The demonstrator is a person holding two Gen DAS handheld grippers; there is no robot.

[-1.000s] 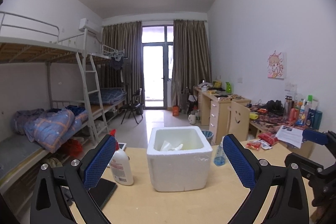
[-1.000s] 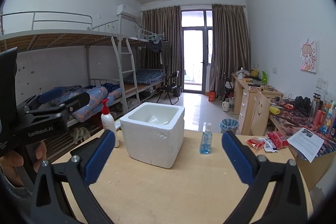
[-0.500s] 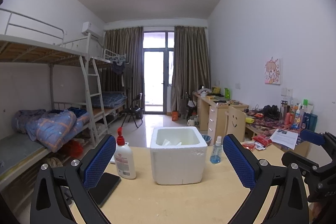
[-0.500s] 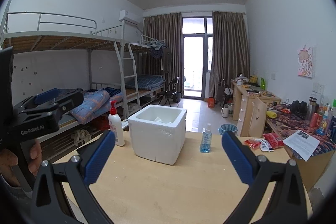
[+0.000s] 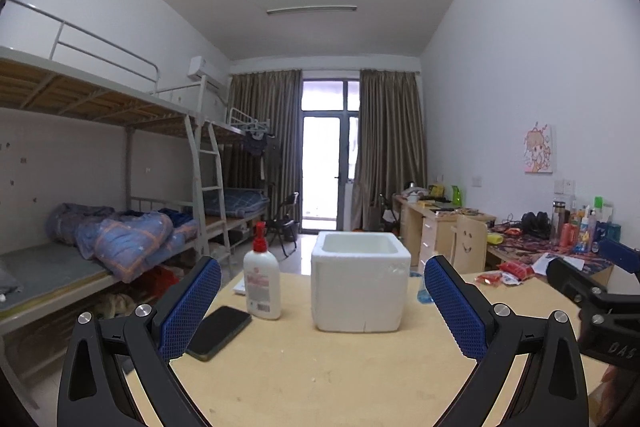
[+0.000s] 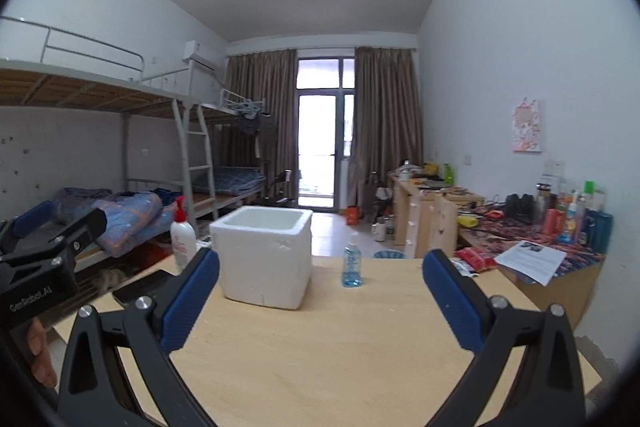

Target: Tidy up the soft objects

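The left gripper (image 5: 322, 301) is wide open. Its two blue pads (image 5: 191, 305) are far apart and hold nothing. The right gripper (image 6: 320, 297) is wide open too, with nothing between its own blue pads (image 6: 450, 303). Both grippers hang above the near side of a wooden table (image 5: 320, 379).

Straight ahead of the left gripper, in the gap between its pads, stands one white foam box (image 5: 361, 286). It sits upright on the table, well apart from the pads. From the right gripper the foam box (image 6: 267, 261) is ahead and a bit to the left. Its top is open, but from here the inside cannot be seen, so I cannot tell if soft things are in it.

Just left of the box stands one white pump bottle (image 5: 262, 285) with a red top. Near it, closer to the left gripper, lies one black phone (image 5: 219, 331), flat on the table. To the right of the box stands one small clear bottle (image 6: 351, 261) with blue liquid. Some red packets (image 6: 474, 259) lie at the far right side of the table.

At the left edge of the right view, a hand (image 6: 38, 357) holds the left gripper's handle.

Past the table is one bunk bed (image 5: 100, 187) with a blue blanket (image 5: 132, 241).
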